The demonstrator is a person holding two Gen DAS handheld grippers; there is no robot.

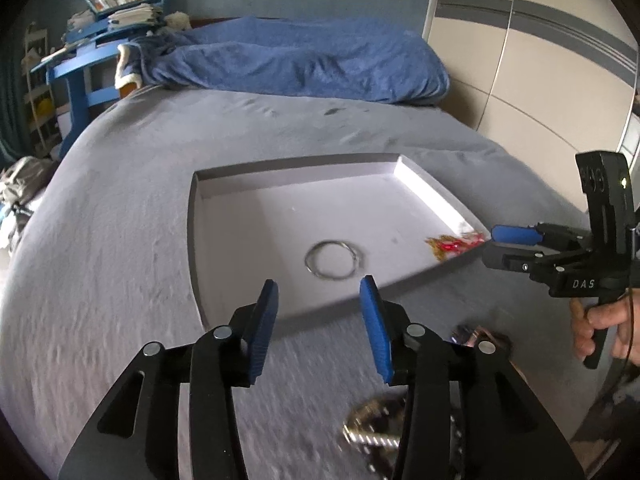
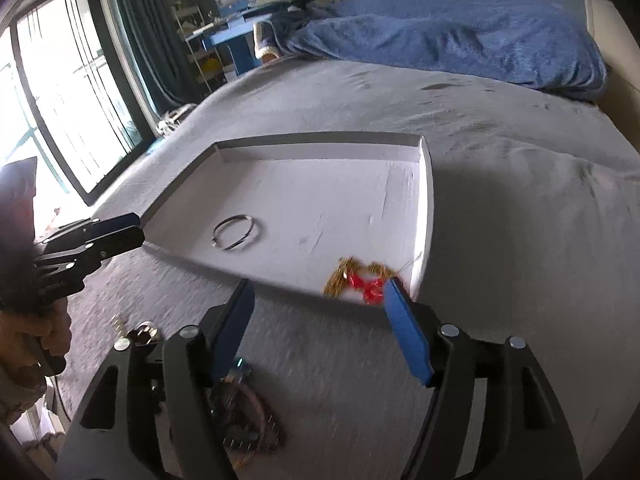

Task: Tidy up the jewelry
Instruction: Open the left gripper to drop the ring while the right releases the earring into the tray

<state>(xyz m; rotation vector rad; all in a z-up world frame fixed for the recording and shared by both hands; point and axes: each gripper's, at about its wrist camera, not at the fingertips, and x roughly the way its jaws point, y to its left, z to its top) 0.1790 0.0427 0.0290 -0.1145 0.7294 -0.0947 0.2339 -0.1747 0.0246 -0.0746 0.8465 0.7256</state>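
Observation:
A shallow white tray (image 1: pixel 248 216) (image 2: pixel 320 184) lies on the grey bed. In it lie silver bangles (image 1: pixel 334 259) (image 2: pixel 236 231) and a gold chain with red stones (image 1: pixel 454 245) (image 2: pixel 362 278) in the near right corner. My left gripper (image 1: pixel 320 296) is open and empty, just short of the tray's near edge. My right gripper (image 2: pixel 320 300) is open and empty, its right fingertip beside the gold chain. More jewelry lies on the bed near me: a silver chain piece (image 1: pixel 372 428), a small dark piece (image 1: pixel 476 336) (image 2: pixel 140 332) and beaded bracelets (image 2: pixel 248 420).
A blue blanket (image 1: pixel 304 60) (image 2: pixel 452 36) is heaped at the far end of the bed. A blue desk with books (image 1: pixel 92 40) stands at the far left. A wardrobe (image 1: pixel 532 52) is on the right, a window (image 2: pixel 60 100) on the left.

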